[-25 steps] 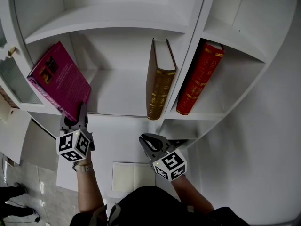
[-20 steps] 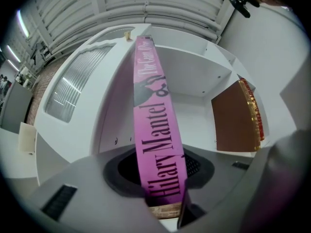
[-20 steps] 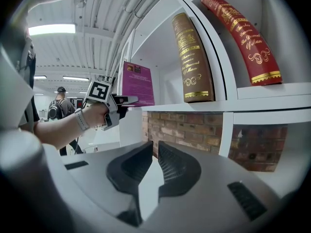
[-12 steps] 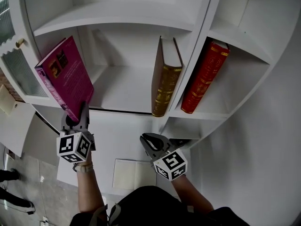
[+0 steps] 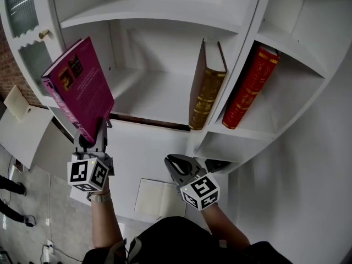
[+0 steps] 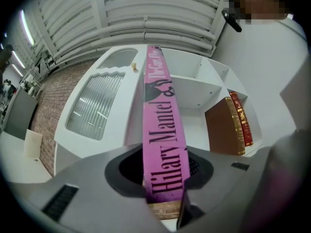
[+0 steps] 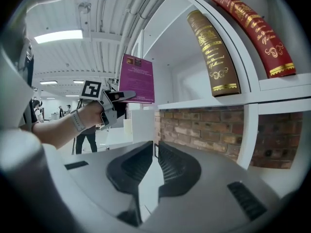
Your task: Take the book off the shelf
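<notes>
The pink book (image 5: 77, 87) is held clear of the shelf (image 5: 154, 95), clamped by the left gripper (image 5: 100, 130), whose jaws have just been closing. The right gripper (image 5: 176, 166) is found empty, jaws together.

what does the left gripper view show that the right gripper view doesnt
Only the left gripper view: the pink book spine-on, print legible, pinched between that gripper's jaws, which have just been closing, and a ribbed glass door. Only the right gripper view: the left gripper seen from outside, holding that book. Both: the brown book and red book on the shelf.
</notes>
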### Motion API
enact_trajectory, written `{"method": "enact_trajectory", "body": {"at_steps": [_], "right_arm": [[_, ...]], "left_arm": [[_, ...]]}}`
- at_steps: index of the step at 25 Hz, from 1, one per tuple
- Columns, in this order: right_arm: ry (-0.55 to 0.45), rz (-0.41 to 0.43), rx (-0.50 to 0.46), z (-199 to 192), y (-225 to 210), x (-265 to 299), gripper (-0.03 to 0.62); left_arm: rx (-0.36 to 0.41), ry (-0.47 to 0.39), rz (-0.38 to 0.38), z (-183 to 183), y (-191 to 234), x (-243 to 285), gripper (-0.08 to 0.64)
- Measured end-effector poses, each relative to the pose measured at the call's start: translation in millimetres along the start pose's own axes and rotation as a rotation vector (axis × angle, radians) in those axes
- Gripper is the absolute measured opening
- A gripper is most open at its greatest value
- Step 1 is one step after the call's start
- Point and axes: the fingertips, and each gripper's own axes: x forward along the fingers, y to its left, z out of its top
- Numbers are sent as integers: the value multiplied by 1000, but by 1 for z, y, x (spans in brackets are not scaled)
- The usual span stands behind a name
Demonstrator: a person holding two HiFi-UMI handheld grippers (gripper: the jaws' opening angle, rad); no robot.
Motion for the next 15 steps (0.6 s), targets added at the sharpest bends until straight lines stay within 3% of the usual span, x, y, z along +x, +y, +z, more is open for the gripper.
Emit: {"method": "enact_trajectory", "body": {"at_steps": [15], "right_arm": [[-6, 148, -21, -3, 63, 10, 23]], "left_arm": [[19, -45, 86, 28, 21, -86, 146]]}}
